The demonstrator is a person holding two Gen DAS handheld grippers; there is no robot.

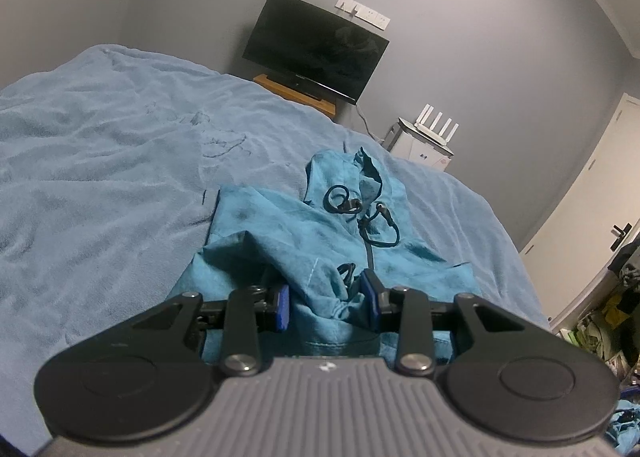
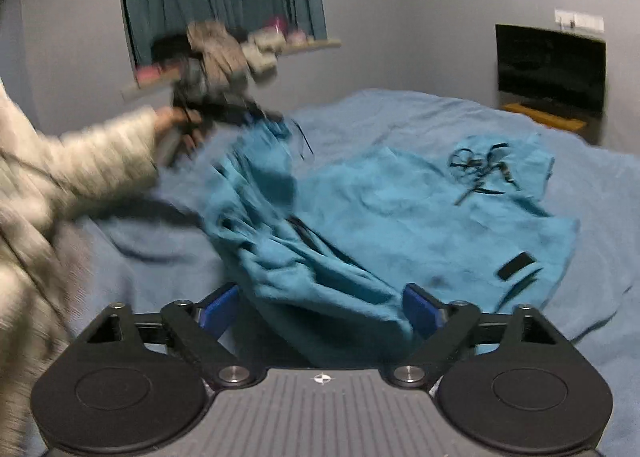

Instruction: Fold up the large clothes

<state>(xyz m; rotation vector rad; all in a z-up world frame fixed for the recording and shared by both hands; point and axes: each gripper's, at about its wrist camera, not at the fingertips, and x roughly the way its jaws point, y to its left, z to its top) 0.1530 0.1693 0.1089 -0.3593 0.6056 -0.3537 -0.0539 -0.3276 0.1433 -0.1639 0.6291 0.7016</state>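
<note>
Fabric of the teal hoodie [image 1: 320,241] is pinched by the left gripper [image 1: 326,303]; the right gripper [image 2: 320,307], jaws spread, could snag its drawstring [image 2: 480,169].

soft matt teal cloth hoodie [image 1: 320,225] on fuzzy blue blanket [image 1: 100,161]; glossy tv screen [image 1: 316,45].

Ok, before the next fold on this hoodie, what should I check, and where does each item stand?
1. Left gripper has the teal hoodie: ok, fabric is bunched between its pads and hangs lifted from it in the right wrist view.
2. Right gripper has a grip: not ok, jaws wide open with fabric lying loose between them.
3. Drawstrings tucked away: not ok, looped loose on the chest.
4. Hoodie flat on the blue blanket: not ok, one side is raised and rumpled.
5. Sleeve positions: cannot tell.
</note>
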